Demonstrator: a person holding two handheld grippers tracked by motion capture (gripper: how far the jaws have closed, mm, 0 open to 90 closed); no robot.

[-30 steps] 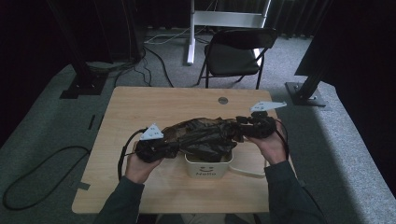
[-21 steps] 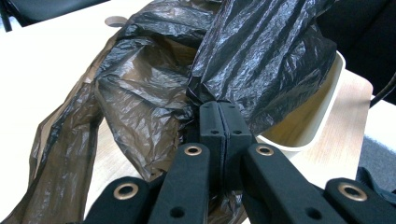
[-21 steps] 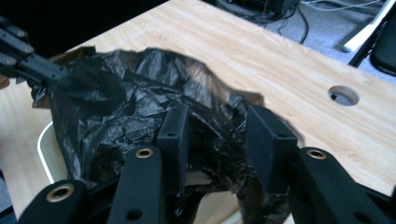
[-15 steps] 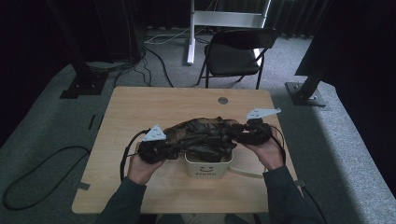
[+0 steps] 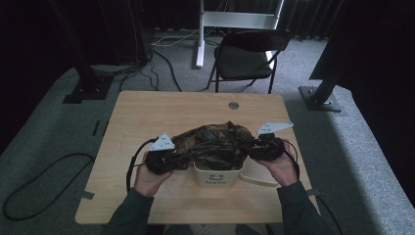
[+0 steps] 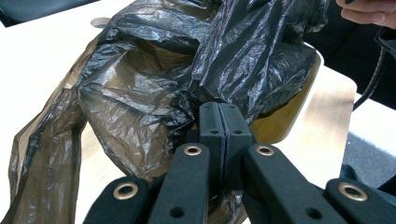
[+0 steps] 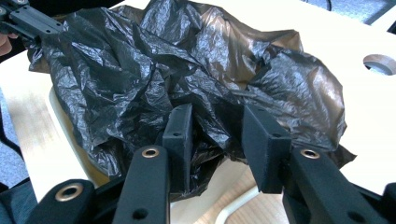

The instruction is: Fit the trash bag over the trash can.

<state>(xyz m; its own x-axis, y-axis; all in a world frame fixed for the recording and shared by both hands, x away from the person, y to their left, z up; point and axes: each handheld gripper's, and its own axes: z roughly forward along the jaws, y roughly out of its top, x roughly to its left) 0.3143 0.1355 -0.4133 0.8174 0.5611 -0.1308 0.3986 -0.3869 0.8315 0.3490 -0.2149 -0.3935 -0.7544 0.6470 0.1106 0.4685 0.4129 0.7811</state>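
A crumpled black plastic bag (image 5: pixel 215 142) lies bunched over a small cream bin (image 5: pixel 215 177) marked "Hello". My left gripper (image 5: pixel 187 160) is at the bag's left side, shut on a fold of the bag (image 6: pixel 140 93); its jaws (image 6: pixel 219 116) meet with plastic pinched between them, and the bin's rim (image 6: pixel 292 112) shows behind. My right gripper (image 5: pixel 248 149) is at the bag's right side. Its jaws (image 7: pixel 219 128) stand apart and have just been closing, with a loose ridge of the bag (image 7: pixel 187 60) between them, not clamped.
The bin stands near the front of a wooden table (image 5: pixel 147 112) with a round cable hole (image 5: pixel 234 105) at the back. A pale handle (image 5: pixel 259 179) lies right of the bin. A folding chair (image 5: pixel 249 54) and stand legs are beyond the table.
My right gripper has sunk toward the bin and drawn closer to it, and the bag has settled lower over the bin. The left gripper has kept still.
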